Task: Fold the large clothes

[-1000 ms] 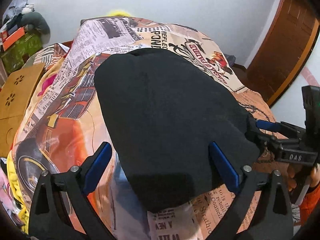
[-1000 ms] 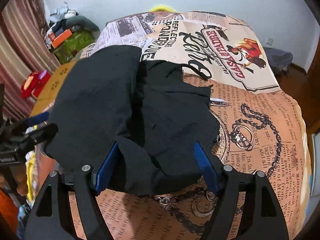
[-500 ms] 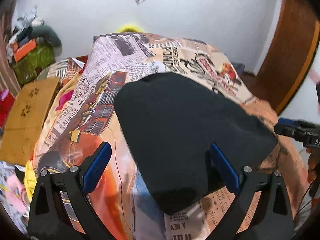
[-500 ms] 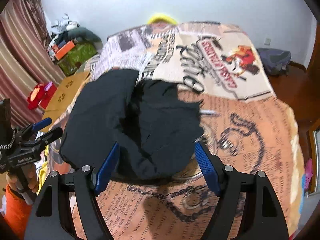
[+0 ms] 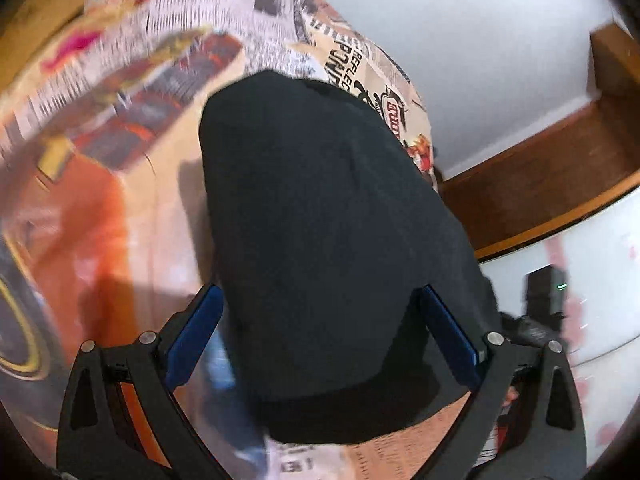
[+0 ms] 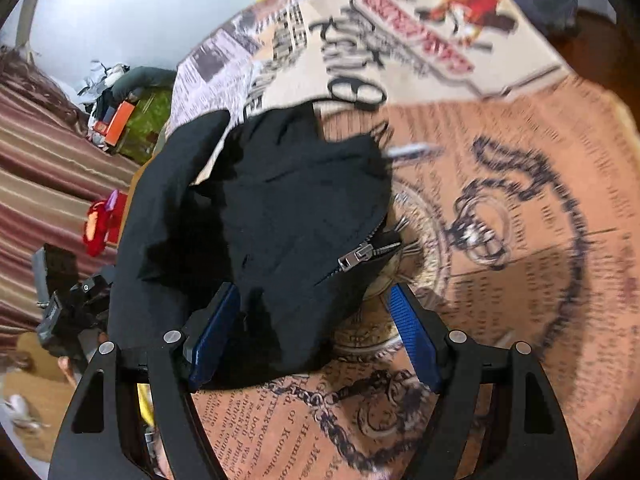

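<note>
A black garment (image 5: 328, 208) lies bunched on a bed with a newspaper-print bedspread (image 5: 120, 184). My left gripper (image 5: 320, 296) stands open over its near edge, blue pads (image 5: 196, 332) wide apart with cloth lying between and under them. The right wrist view shows the same garment (image 6: 280, 208) with a metal zipper pull (image 6: 358, 256) near its right edge. My right gripper (image 6: 314, 292) is open too, its left pad (image 6: 214, 332) against the cloth's near fold and the right pad over the bedspread (image 6: 520, 200). The left gripper's body (image 6: 68, 308) shows at far left.
A pen (image 6: 412, 150) lies on the bedspread right of the garment. Striped curtains (image 6: 48, 152), a red item (image 6: 100, 224) and a green box (image 6: 148, 120) stand left of the bed. A dark bag (image 6: 548, 0) sits beyond the far corner. Wooden trim (image 5: 540, 184) runs along the wall.
Both views have rolled and shifted, with motion blur. Each gripper has come lower and closer over the garment's near edge. The jaws stand as wide as before; the garment lies much as it did.
</note>
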`<state>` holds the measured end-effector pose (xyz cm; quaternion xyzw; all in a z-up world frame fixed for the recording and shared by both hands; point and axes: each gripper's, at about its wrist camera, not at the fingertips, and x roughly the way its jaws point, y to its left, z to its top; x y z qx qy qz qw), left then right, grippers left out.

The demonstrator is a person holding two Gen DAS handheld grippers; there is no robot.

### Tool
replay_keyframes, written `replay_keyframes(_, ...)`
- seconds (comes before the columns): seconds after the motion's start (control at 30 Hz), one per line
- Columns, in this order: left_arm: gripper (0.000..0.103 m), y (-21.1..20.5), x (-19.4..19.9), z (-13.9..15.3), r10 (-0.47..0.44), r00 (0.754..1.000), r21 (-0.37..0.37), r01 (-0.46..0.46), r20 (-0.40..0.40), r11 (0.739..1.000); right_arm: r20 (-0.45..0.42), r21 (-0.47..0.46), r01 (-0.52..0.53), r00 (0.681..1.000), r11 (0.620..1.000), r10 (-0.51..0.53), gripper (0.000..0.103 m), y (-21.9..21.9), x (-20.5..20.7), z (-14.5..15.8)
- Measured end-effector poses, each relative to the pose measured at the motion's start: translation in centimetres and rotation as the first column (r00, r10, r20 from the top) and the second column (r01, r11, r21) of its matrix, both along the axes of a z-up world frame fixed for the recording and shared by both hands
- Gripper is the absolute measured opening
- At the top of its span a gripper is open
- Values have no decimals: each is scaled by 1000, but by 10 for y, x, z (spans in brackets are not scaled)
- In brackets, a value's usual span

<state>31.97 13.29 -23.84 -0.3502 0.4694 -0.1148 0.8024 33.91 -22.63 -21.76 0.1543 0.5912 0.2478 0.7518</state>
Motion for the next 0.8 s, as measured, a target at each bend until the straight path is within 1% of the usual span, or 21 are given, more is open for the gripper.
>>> replay_keyframes(0.03,101,0,2,-4,1,1000,-27,-1,-7,1000,-26,12,-2,1000,1000,2,74,2,4,-5)
replay_keyframes(0.1,103,0,9,-9,6,1000,-50,-7,-19,999,-58,37,-8,998,999,10,74,4,8,-12)
replay_keyframes(0.2,103,-2,16,-10,4,1000,-47,-5,-22,999,-90,54,-26,995,998,30,74,12,16,-22)
replay_keyframes(0.3,103,-2,20,-13,-3,999,-54,1,-32,999,-127,123,-4,992,992,19,74,11,20,-30)
replay_keyframes(0.37,103,0,20,-15,-1,999,-72,-1,-37,997,-139,155,8,990,988,14,69,10,21,-33)
replay_keyframes(0.43,103,1,23,-17,4,999,-81,-7,-41,997,-129,160,-5,991,987,26,57,12,19,-31)
replay_keyframes(0.47,103,1,23,-17,4,999,-79,-7,-40,997,-121,159,-11,992,987,30,54,13,17,-28)
replay_keyframes(0.53,103,0,21,-13,-4,999,-59,2,-32,998,-92,153,-30,995,988,45,38,19,13,-20)
replay_keyframes(0.57,101,-1,22,-11,-6,1000,-47,5,-24,999,-78,147,-41,996,988,53,35,22,13,-16)
replay_keyframes(0.6,97,-3,20,-7,-12,1000,-31,11,-14,999,-54,134,-54,997,990,61,28,25,10,-10)
replay_keyframes(0.63,95,-4,19,-5,-16,1000,-20,15,-8,1000,-33,128,-69,997,989,74,23,28,7,-3)
replay_keyframes(0.8,78,0,12,11,-18,1000,-12,18,19,1000,44,96,-98,995,991,94,18,36,3,21)
